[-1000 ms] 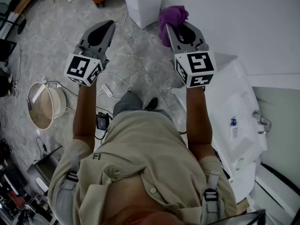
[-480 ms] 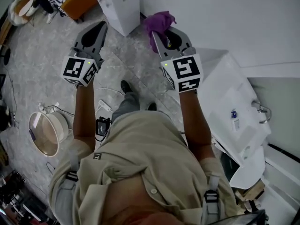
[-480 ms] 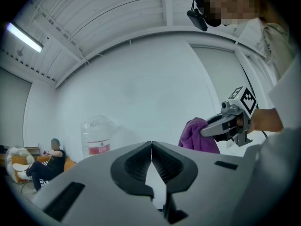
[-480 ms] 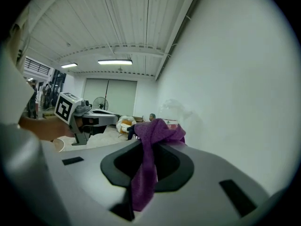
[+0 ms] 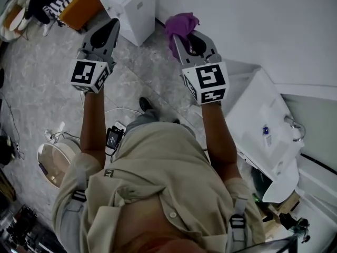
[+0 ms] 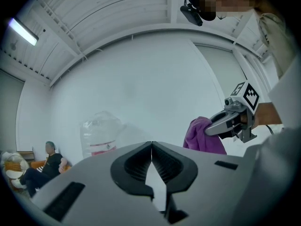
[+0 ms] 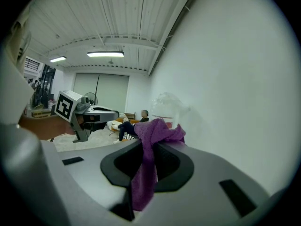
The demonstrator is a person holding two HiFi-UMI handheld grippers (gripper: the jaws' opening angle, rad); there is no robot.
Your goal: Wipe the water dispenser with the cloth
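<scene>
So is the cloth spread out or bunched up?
Bunched up: the cloth is a crumpled wad pinched by the right gripper, with one tail hanging down between its jaws.

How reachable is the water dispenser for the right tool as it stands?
Probably yes, though not quite yet: the right tool, shut on the cloth, sits short of the water dispenser, which is ahead to its left. Only floor shows between them.

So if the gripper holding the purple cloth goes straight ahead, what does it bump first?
Probably the clear water bottle on the water dispenser, right ahead of the right gripper and its purple cloth. The white wall runs close alongside, and depth is hard to judge.
</scene>
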